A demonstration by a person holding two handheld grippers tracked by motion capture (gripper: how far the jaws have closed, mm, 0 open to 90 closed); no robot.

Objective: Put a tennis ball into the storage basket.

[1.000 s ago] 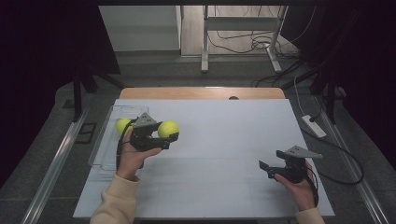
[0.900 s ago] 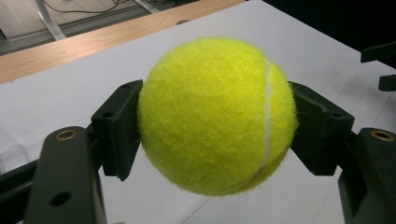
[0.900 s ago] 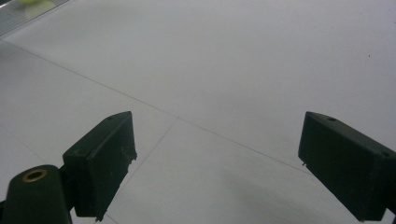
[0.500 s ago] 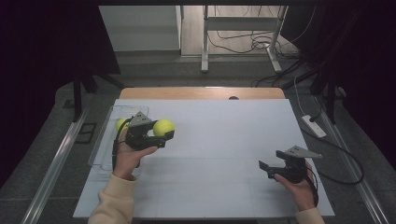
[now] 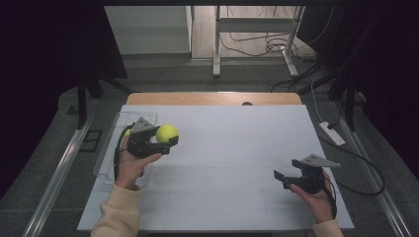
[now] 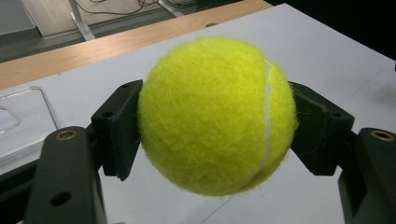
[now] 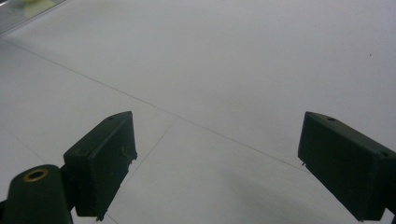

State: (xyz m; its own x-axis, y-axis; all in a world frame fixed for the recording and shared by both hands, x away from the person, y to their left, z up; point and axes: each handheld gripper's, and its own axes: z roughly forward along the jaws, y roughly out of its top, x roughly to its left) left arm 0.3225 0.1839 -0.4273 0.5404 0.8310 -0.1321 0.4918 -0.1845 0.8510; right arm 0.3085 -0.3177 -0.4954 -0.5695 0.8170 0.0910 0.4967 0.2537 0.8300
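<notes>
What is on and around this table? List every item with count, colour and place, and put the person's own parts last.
Tennis ball: two, yellow; one clamped in the left gripper, one in the tray behind that gripper.
Tray: one, clear plastic, left edge of the table.
Table: one, white top with a wooden far edge.
Power strip: one, white, floor right of the table.
Cables: several, dark, floor beyond the table.
Left gripper: one, black, over the table's left part.
Right gripper: one, black, jaws apart, near right.
Hands: two; left hand, right hand.
</notes>
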